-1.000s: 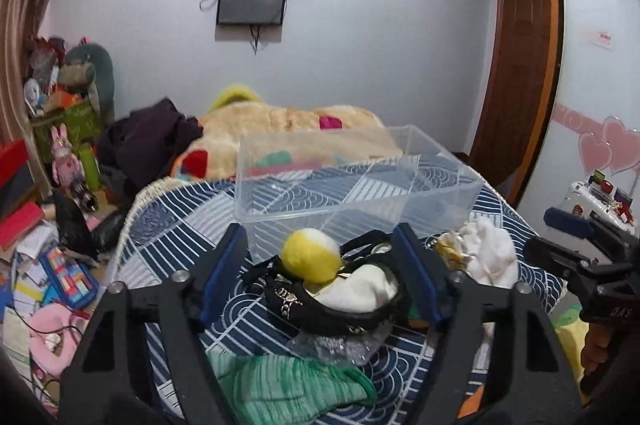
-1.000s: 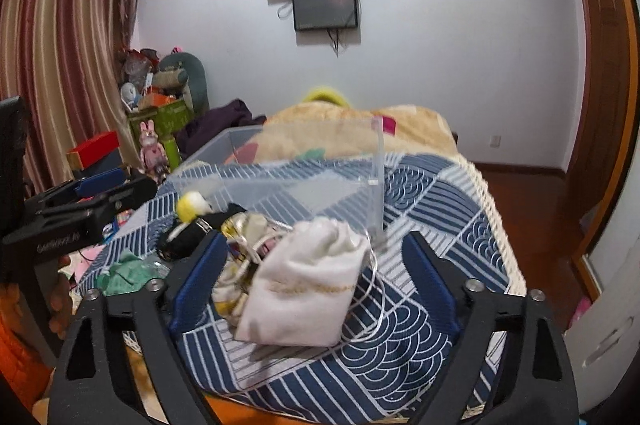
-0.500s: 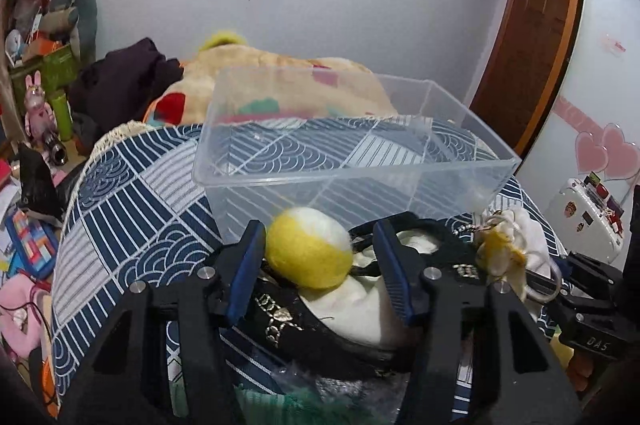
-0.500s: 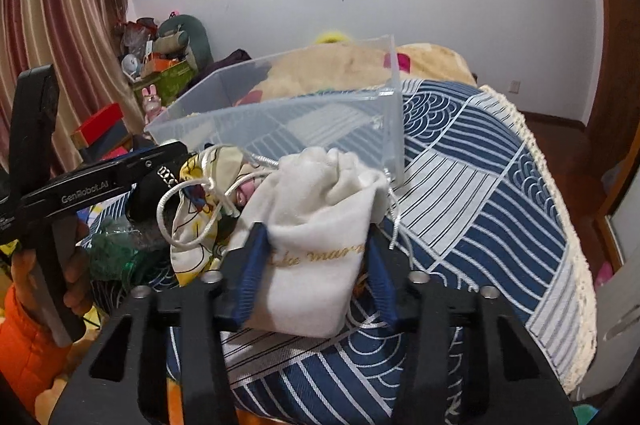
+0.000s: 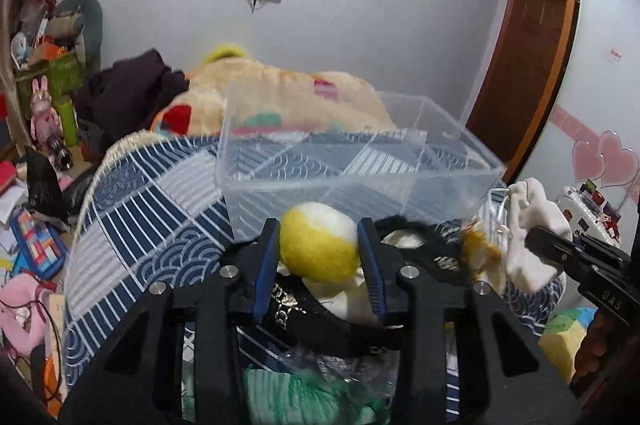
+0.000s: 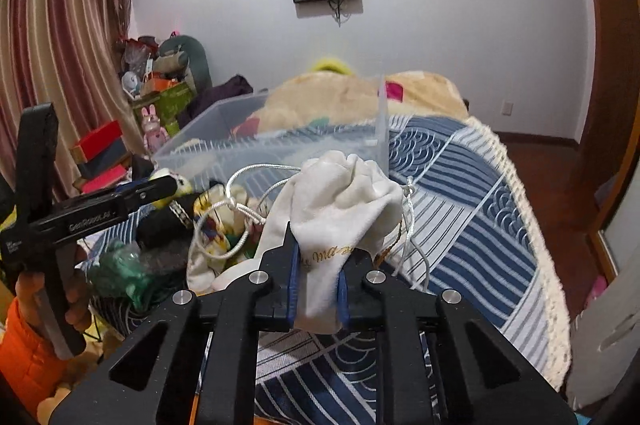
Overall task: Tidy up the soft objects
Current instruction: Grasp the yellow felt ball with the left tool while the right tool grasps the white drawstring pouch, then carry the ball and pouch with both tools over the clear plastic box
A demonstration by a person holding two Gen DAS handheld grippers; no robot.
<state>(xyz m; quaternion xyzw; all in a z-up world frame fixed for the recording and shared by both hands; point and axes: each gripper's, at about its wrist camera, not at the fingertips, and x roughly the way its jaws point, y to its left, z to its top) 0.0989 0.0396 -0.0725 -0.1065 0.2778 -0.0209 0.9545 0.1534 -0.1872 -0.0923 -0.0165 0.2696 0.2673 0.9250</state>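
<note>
My left gripper [image 5: 318, 253] is shut on a yellow and white soft ball [image 5: 318, 248], held just in front of the clear plastic bin [image 5: 352, 165] on the blue patterned bedspread. My right gripper [image 6: 318, 261] is shut on a white drawstring pouch [image 6: 344, 205] and holds it up near the bin's corner [image 6: 382, 129]. The pouch also shows at the right of the left wrist view [image 5: 532, 225]. A black pouch [image 5: 320, 317], a yellow patterned bag [image 6: 216, 221] and a green mesh item [image 5: 304, 397] lie in a pile below the ball.
A beige plush blanket [image 5: 280, 85] and dark clothes [image 5: 128, 93] lie behind the bin. Toys and boxes crowd the floor at the left [image 5: 44, 113]. The bed's fringed edge [image 6: 532, 265] drops to a wooden floor on the right.
Both grippers have closed from open: the left on the ball, the right on the white pouch. Both have lifted their objects off the pile.
</note>
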